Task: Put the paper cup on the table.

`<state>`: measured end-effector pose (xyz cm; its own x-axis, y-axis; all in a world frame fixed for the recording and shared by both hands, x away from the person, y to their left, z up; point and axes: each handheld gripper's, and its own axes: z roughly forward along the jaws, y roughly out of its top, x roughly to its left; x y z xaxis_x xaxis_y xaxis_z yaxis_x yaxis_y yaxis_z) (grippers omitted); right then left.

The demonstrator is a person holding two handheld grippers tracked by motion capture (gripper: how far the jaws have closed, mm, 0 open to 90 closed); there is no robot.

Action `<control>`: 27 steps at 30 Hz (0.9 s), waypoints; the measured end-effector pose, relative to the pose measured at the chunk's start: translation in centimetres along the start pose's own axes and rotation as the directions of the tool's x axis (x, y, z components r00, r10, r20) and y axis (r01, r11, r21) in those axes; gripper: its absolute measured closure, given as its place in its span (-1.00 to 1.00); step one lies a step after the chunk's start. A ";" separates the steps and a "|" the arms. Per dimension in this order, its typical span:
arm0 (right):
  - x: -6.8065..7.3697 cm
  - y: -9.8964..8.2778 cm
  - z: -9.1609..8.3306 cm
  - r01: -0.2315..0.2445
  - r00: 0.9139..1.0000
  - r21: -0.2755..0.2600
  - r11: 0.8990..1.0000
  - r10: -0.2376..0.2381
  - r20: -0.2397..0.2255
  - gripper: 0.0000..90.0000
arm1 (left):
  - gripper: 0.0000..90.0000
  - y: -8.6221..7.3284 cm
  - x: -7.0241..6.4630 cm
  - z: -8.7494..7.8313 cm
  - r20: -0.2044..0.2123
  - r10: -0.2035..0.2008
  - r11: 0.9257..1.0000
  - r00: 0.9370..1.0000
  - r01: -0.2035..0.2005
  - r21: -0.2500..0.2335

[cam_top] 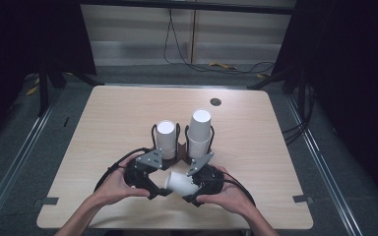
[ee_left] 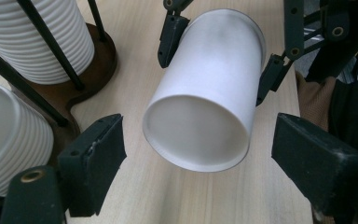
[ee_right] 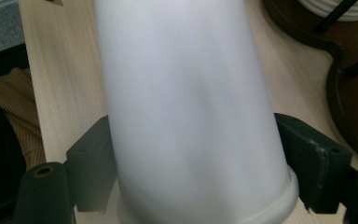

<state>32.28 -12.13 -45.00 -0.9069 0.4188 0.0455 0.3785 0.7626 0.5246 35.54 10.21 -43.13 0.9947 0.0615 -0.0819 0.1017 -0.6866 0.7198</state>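
White paper cup (cam_top: pixel 181 182) lies sideways above the tabletop (cam_top: pixel 103 128), clenched near its rim by the right tongs (ee_right: pixel 200 163). Left tongs (ee_left: pixel 198 154) gape released around its open mouth.

A light wooden table (cam_top: pixel 103 128) carries a dark wooden stand (cam_top: pixel 182 153) near its middle, with black wire uprights holding two stacks of white cups (cam_top: pixel 166 138). A small dark round cap (cam_top: pixel 215 102) sits near the far edge.
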 end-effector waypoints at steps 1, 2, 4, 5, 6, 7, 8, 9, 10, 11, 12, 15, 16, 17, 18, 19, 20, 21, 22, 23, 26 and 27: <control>0.0 0.1 0.1 0.002 1.000 0.018 1.000 -0.002 -0.004 -0.54 | -0.64 0.0 -0.1 0.0 0.006 -0.001 1.000 1.000 0.001 0.012; 0.0 0.1 0.1 0.002 1.000 0.018 1.000 -0.002 -0.004 -0.54 | -0.64 0.0 -0.1 0.0 0.006 -0.001 1.000 1.000 0.001 0.012; 0.1 0.4 0.2 0.015 1.000 0.021 1.000 -0.015 0.001 -0.54 | -0.62 0.0 -0.1 0.2 0.011 0.004 1.000 1.000 -0.004 0.011; 0.1 0.4 0.2 0.015 1.000 0.021 1.000 -0.015 0.001 -0.54 | -0.62 0.0 -0.1 0.3 0.013 0.002 1.000 1.000 -0.002 0.012; 0.1 0.5 0.1 0.018 1.000 0.023 1.000 -0.018 0.006 -0.54 | -0.61 0.0 -0.1 0.4 0.011 0.017 1.000 1.000 -0.017 0.016; 0.1 0.7 0.1 0.026 1.000 0.027 0.999 -0.026 0.000 -0.54 | -0.60 0.1 -0.2 0.5 0.009 0.010 1.000 1.000 -0.010 0.020; 0.1 0.8 0.1 0.033 0.999 0.023 0.999 -0.033 0.001 -0.54 | -0.60 0.1 -0.2 0.6 0.009 0.021 0.999 1.000 -0.021 0.031; 0.1 0.9 0.0 0.033 0.999 0.027 0.999 -0.033 0.000 -0.54 | -0.60 0.1 -0.2 0.6 0.009 0.021 0.999 1.000 -0.021 0.031; 0.1 1.0 0.0 0.036 0.999 0.028 0.999 -0.036 0.000 -0.54 | -0.60 0.1 -0.2 0.7 0.004 0.024 0.999 1.000 -0.025 0.034; 0.1 1.0 0.0 0.036 0.999 0.028 0.999 -0.036 0.000 -0.54 | -0.60 0.1 -0.2 0.8 0.005 0.029 0.999 1.000 -0.029 0.034; 0.2 1.1 0.0 0.041 0.999 0.027 0.999 -0.041 0.001 -0.54 | -0.59 0.1 -0.2 0.8 -0.001 0.034 0.999 0.999 -0.034 0.030; 0.3 1.2 0.2 0.052 0.999 0.034 0.998 -0.052 -0.006 -0.54 | -0.54 0.1 -0.2 1.1 0.010 0.026 0.999 1.000 -0.027 0.037; 0.3 1.2 0.2 0.054 0.999 0.037 0.998 -0.054 -0.007 -0.54 | -0.53 0.1 -0.2 1.1 0.010 0.026 0.999 1.000 -0.027 0.037; 0.3 1.2 0.2 0.052 0.999 0.038 0.998 -0.052 -0.006 -0.54 | -0.55 0.1 -0.1 1.1 0.009 0.025 0.998 1.000 -0.025 0.052; 0.4 1.2 0.2 0.054 0.999 0.037 0.998 -0.054 -0.006 -0.54 | -0.56 0.1 -0.1 1.1 0.009 0.025 0.998 1.000 -0.025 0.052; 0.4 1.2 0.2 0.054 0.999 0.037 0.998 -0.054 -0.006 -0.54 | -0.56 0.1 -0.1 1.3 0.011 0.021 0.999 1.000 -0.022 0.046; 0.4 1.2 0.3 0.061 0.998 0.035 0.998 -0.060 -0.011 -0.54 | -0.55 0.1 -0.1 1.3 0.009 0.023 0.999 1.000 -0.024 0.048; 0.5 1.2 0.3 0.063 0.998 0.036 0.997 -0.062 -0.011 -0.54 | -0.55 0.1 -0.1 1.4 0.012 0.021 0.998 1.000 -0.021 0.055; 0.5 1.2 0.3 0.063 0.998 0.036 0.997 -0.062 -0.011 -0.54 | -0.55 0.1 -0.1 1.4 0.012 0.021 0.998 1.000 -0.021 0.055; 0.5 1.2 0.3 0.063 0.998 0.036 0.997 -0.063 -0.012 -0.54 | -0.55 0.1 -0.1 1.4 0.015 0.021 0.998 1.000 -0.022 0.061; 0.5 1.2 0.4 0.067 0.998 0.037 0.997 -0.067 -0.015 -0.54 | -0.54 0.1 -0.2 1.7 0.020 0.022 0.997 1.000 -0.023 0.074; 0.6 1.3 0.5 0.068 0.998 0.040 0.997 -0.067 -0.018 -0.54 | -0.54 0.1 -0.2 1.8 0.015 0.015 0.997 1.000 -0.016 0.077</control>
<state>32.32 -10.69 -44.71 -0.9336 0.3575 0.0252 0.3228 0.8083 0.4923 35.34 8.86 -44.26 0.9959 0.0402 -0.0813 0.0843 -0.7410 0.6662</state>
